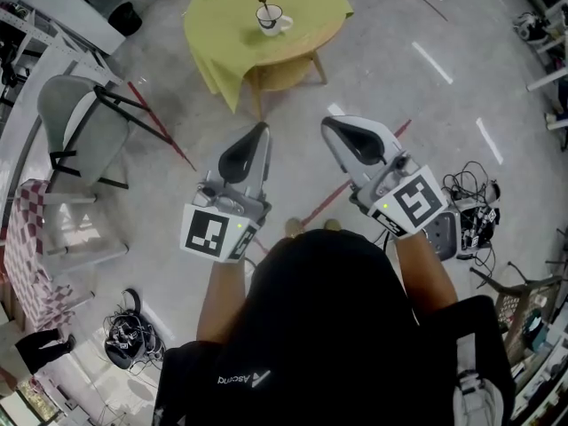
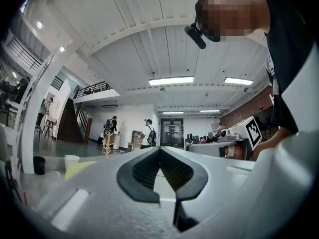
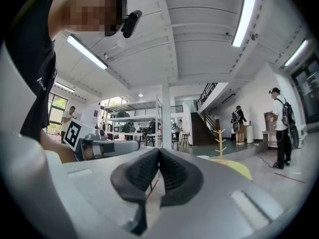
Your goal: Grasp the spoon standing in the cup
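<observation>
A white cup stands on the round table under a yellow-green cloth, far ahead in the head view. A dark spoon stands upright in the cup. My left gripper and right gripper are held side by side well short of the table, over the floor. Both are shut with nothing between the pads. In the left gripper view the tips meet, and in the right gripper view the tips meet too. Neither gripper view shows the cup clearly; only a yellow edge of the table appears.
A grey folding chair stands to the left of the table. Cables and gear lie on the floor at the right, with more gear at the lower left. Red tape lines cross the floor. People stand far off in the hall.
</observation>
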Action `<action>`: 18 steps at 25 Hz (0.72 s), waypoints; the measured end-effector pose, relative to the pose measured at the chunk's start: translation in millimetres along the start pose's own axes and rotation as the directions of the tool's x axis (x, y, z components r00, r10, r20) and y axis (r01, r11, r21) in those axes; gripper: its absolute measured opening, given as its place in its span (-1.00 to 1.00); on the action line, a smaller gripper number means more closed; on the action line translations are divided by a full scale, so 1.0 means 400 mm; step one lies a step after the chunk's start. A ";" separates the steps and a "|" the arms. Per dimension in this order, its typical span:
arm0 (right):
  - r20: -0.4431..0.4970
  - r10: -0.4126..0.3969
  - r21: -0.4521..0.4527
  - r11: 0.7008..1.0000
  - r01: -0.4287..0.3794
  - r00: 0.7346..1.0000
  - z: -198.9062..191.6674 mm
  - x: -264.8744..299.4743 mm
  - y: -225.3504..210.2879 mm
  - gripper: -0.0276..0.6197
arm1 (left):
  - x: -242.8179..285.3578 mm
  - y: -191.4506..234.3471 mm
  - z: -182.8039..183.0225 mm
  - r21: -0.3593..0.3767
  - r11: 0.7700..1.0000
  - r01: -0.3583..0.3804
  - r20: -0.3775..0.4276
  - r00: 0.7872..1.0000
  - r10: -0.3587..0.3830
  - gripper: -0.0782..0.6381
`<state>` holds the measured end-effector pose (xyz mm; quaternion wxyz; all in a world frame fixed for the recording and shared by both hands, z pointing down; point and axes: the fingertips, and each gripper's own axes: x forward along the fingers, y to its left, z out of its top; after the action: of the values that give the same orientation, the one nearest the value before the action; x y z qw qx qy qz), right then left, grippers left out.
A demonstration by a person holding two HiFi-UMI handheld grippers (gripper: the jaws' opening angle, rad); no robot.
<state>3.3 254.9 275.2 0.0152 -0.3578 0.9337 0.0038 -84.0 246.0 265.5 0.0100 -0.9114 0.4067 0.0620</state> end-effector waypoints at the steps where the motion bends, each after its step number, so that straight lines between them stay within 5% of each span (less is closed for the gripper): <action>1: -0.001 -0.012 0.004 1.000 0.012 1.000 -0.003 0.010 -0.004 -0.91 | 0.000 0.010 -0.001 -0.001 1.000 0.006 0.000 1.000 -0.006 -0.75; 8: -0.035 -0.070 -0.014 0.998 0.069 0.997 -0.028 0.091 -0.035 -0.47 | -0.002 0.097 -0.013 -0.007 1.000 0.024 0.012 1.000 -0.023 -0.75; 18: -0.068 -0.062 -0.020 0.998 0.061 0.996 -0.080 0.282 -0.184 -0.30 | 0.072 0.283 -0.054 -0.004 0.999 -0.033 -0.009 0.999 0.033 -0.75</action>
<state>-32.1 124.3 304.1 -0.0198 -0.3865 0.9221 -0.0006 -146.8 147.4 287.0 0.0052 -0.9049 0.4214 0.0591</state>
